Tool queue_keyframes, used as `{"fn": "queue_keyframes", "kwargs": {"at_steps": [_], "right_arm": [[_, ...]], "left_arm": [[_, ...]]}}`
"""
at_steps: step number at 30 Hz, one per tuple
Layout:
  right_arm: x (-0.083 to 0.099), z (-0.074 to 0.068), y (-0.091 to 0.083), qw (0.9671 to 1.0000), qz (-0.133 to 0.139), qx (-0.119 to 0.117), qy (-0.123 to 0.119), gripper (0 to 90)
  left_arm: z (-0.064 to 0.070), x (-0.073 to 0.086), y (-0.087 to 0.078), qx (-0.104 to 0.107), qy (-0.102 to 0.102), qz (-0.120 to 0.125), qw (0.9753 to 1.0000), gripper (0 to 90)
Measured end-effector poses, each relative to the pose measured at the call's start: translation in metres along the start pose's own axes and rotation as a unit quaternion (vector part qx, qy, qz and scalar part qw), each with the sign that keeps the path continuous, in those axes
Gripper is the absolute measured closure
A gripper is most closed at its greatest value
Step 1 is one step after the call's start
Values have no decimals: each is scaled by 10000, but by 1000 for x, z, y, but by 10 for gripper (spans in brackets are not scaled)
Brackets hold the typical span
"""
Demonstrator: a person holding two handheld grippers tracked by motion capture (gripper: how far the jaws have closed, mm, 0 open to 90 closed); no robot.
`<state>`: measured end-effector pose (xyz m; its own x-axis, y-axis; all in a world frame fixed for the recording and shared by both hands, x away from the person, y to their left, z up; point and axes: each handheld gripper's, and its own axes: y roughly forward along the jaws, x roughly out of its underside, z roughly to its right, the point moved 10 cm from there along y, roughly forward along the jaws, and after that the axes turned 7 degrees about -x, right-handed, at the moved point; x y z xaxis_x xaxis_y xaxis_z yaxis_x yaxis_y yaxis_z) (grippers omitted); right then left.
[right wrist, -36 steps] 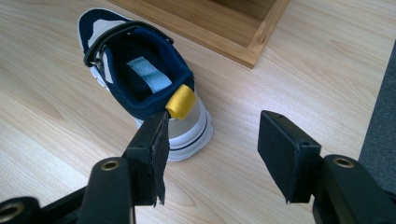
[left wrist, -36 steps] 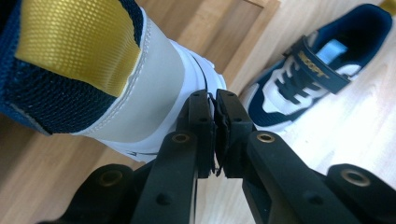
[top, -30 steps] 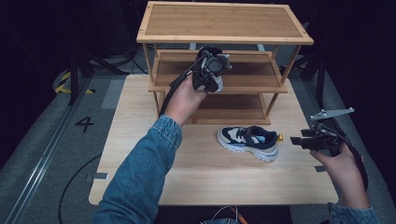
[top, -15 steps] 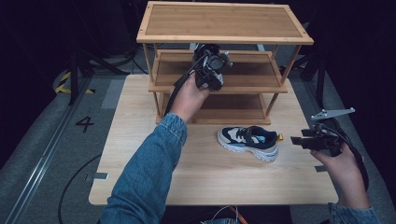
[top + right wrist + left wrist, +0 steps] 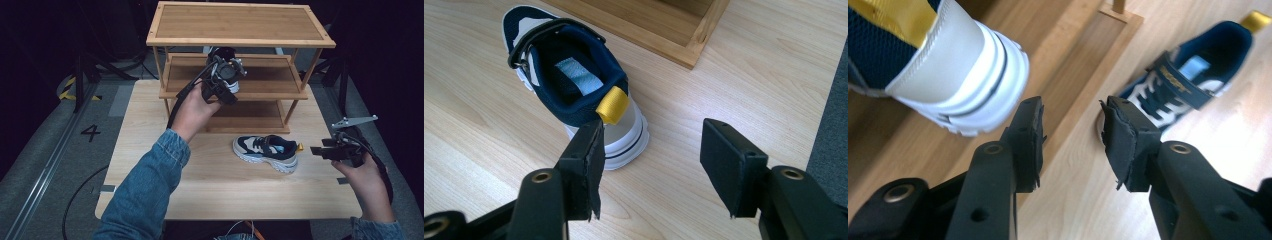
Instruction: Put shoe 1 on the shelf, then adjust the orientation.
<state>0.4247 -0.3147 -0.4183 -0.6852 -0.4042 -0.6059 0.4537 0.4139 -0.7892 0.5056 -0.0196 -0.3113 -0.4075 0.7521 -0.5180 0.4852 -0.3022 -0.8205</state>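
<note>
A navy and white sneaker (image 5: 948, 75) with a yellow heel tab rests on the middle shelf (image 5: 270, 80) of a wooden shoe rack (image 5: 240, 22). My left gripper (image 5: 1070, 117) is open just behind its heel, with nothing between the pads. From above, that gripper (image 5: 227, 67) is at the shelf's front, partly covering the shoe (image 5: 231, 86). The matching sneaker (image 5: 267, 150) lies on the table in front of the rack. My right gripper (image 5: 316, 150) hovers open to its right, behind the shoe's heel (image 5: 624, 125), with the gripper's (image 5: 654, 127) left pad close to the heel.
The rack stands at the back of a light wooden table (image 5: 150, 150) and has three tiers. Its bottom frame (image 5: 649, 30) lies just beyond the table sneaker. Dark floor and cables surround the table; its right edge (image 5: 824, 100) is near my right gripper.
The left hand has shifted only slightly at the middle shelf. The right hand and the sneaker on the table have not moved.
</note>
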Motion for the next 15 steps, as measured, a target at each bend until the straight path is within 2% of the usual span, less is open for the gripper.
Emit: {"fn": "queue_keyframes", "kwargs": {"at_steps": [3,7,8,11,12,15], "right_arm": [[0,-1,1,10000,-9,-12,7,436],[0,-1,4,10000,-49,-34,22,434],[0,-1,4,10000,-49,-34,22,434],[0,-2,8,9999,-120,-85,-24,426],[0,-4,9,9998,-150,-106,25,422],[0,-5,12,9996,-211,-161,-34,412]], "left_arm": [[3,5,-7,39,-5,-10,10000,572],[8,25,-22,103,52,-90,9999,541],[8,25,-22,103,52,-90,9999,530],[7,46,-30,89,-42,-148,9998,509],[8,52,-31,116,-100,-202,9997,501],[8,71,-34,132,-233,-309,9992,482]]}}
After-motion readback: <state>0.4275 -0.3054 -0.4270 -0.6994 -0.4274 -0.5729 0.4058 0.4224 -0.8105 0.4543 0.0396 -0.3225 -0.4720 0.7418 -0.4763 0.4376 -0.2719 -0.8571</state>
